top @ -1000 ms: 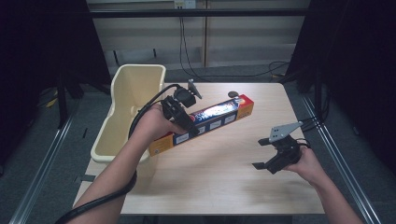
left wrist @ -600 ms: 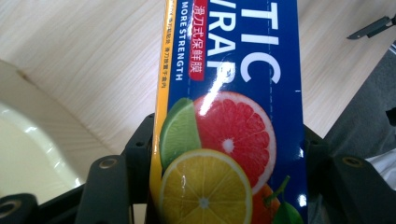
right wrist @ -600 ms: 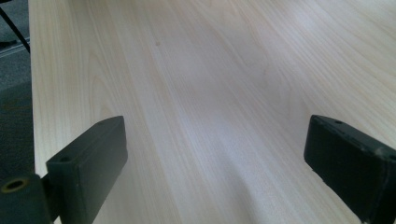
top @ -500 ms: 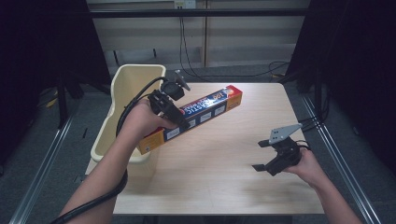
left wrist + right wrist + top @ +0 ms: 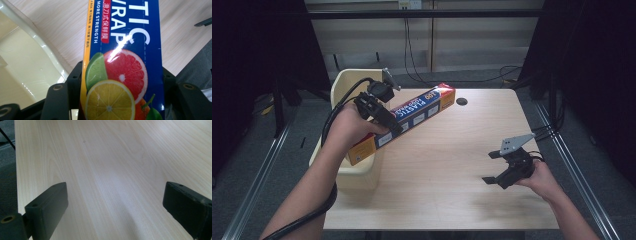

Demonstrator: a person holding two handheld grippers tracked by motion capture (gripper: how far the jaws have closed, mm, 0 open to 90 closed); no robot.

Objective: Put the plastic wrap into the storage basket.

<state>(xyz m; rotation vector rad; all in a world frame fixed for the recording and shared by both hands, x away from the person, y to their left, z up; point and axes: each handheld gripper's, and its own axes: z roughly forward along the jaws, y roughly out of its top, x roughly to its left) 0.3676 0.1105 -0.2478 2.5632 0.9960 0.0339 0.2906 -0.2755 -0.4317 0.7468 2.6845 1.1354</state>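
- a long box of plastic wrap (image 5: 404,120) is pinched across its width by the fingers of the left gripper (image 5: 384,117), which is held by the left hand (image 5: 347,127).
- the box is carried clear of the counter (image 5: 452,165), tilted, with its orange end up toward 2 o'clock and its lower end down toward 8 o'clock.
- the lower end of the box is seen above the rim of a cream plastic bin (image 5: 347,172) standing at the counter's 9 o'clock edge.
- in the left gripper view, the box (image 5: 122,75), printed with citrus slices, is clamped between the two black fingers, with the bin (image 5: 25,65) at 9 o'clock.
- the right gripper (image 5: 502,172) is held in the right hand (image 5: 539,180) low over the counter at 4 o'clock, well apart from the box.
- its fingers (image 5: 47,207) are spread wide, with only bare counter (image 5: 110,170) between them.
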